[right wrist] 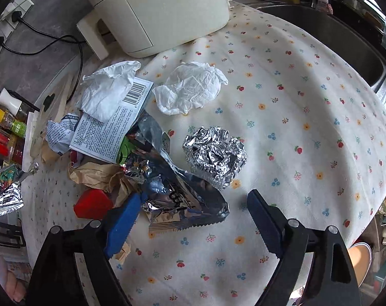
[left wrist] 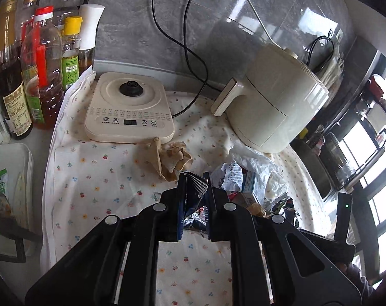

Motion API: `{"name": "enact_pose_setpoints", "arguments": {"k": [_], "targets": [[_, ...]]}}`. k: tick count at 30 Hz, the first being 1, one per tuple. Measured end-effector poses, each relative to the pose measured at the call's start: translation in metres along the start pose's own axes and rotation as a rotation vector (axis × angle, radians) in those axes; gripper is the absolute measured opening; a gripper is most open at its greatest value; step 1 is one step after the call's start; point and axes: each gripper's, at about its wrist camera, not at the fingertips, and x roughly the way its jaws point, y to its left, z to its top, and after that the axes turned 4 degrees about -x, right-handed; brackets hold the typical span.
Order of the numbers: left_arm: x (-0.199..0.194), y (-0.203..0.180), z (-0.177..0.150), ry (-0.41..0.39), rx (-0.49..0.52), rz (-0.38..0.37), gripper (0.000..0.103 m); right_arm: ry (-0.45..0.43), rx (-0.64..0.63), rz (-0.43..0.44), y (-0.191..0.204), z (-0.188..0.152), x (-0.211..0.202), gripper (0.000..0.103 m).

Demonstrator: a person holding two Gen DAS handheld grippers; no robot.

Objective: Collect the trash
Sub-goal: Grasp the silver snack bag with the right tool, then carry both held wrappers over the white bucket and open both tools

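A: Two grippers, two states. Left gripper (left wrist: pixel 195 186) has its fingers (left wrist: pixel 184 204) pinched narrow on a dark wrapper (left wrist: pixel 196 184) w/ a zigzag-cut edge, fanned out between the tips at centre of the left wrist view. Thin film, weighs nothing, creases instead of resisting.

B: And the right gripper (right wrist: pixel 195 204)?

A: Fingers (right wrist: pixel 124 219) wide, nothing clamped. Silver snack bag (right wrist: pixel 182 204) lies flat between them, lower centre of the right wrist view, not pinched yet as far as I can tell. Left blue finger sits at the bag's edge, over the brown paper.

B: How'd it handle?

A: Light, slick, crinkly metallised film. Prob. slides on the floral cloth (right wrist: pixel 295 102) if nudged. I'd take the flat sealed end w/ the serrated edge, nearest the fingers; a pinch there should hold.

B: Rest of the trash?

A: Just above-right of the bag, a crumpled foil ball (right wrist: pixel 214 158): light, springy, dents easily, grab anywhere across its bulk. Left of the bag, crumpled brown paper (right wrist: pixel 98 176), soft and matte, plus a red piece (right wrist: pixel 93 204), looks hard and angular, can't say what it is. Further up, a printed box flap w/ barcode (right wrist: pixel 111 125), stiffer card, and two white tissue wads (right wrist: pixel 190 86), v. soft, squash to nothing.

B: Anything to avoid?

A: Cream appliance (right wrist: pixel 162 12) at top of frame, its cable (right wrist: pixel 52 40) upper left. Bottles (left wrist: pixel 39 71) far left in the left wrist view, on the counter off the cloth.
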Motion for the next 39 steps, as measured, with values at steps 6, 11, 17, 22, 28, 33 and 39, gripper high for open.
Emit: {"name": "enact_pose_setpoints", "arguments": {"k": [6,11,17,22,28,33,39], "targets": [[-0.001,-0.010,-0.003,-0.002,0.022,-0.021,0.013,-0.020,0.001,0.117,-0.002,0.000,-0.013,0.033],[-0.005,-0.022,-0.006,-0.009,0.051,-0.053,0.013,-0.071,-0.025,0.158,-0.002,-0.008,-0.036,0.007],[-0.008,-0.034,-0.016,0.008,0.077,-0.074,0.013,-0.133,-0.019,0.168,-0.010,-0.021,-0.065,0.004],[-0.016,-0.052,-0.024,0.006,0.098,-0.088,0.013,-0.162,0.005,0.142,-0.025,-0.030,-0.083,0.004],[-0.022,-0.092,-0.039,0.001,0.139,-0.105,0.013,-0.189,0.041,0.129,-0.069,-0.048,-0.106,0.004],[-0.022,-0.152,-0.073,0.023,0.183,-0.149,0.013,-0.202,0.070,0.108,-0.123,-0.076,-0.136,0.005],[-0.022,-0.231,-0.132,0.085,0.223,-0.216,0.013,-0.189,0.129,0.046,-0.210,-0.132,-0.169,0.005]]}}
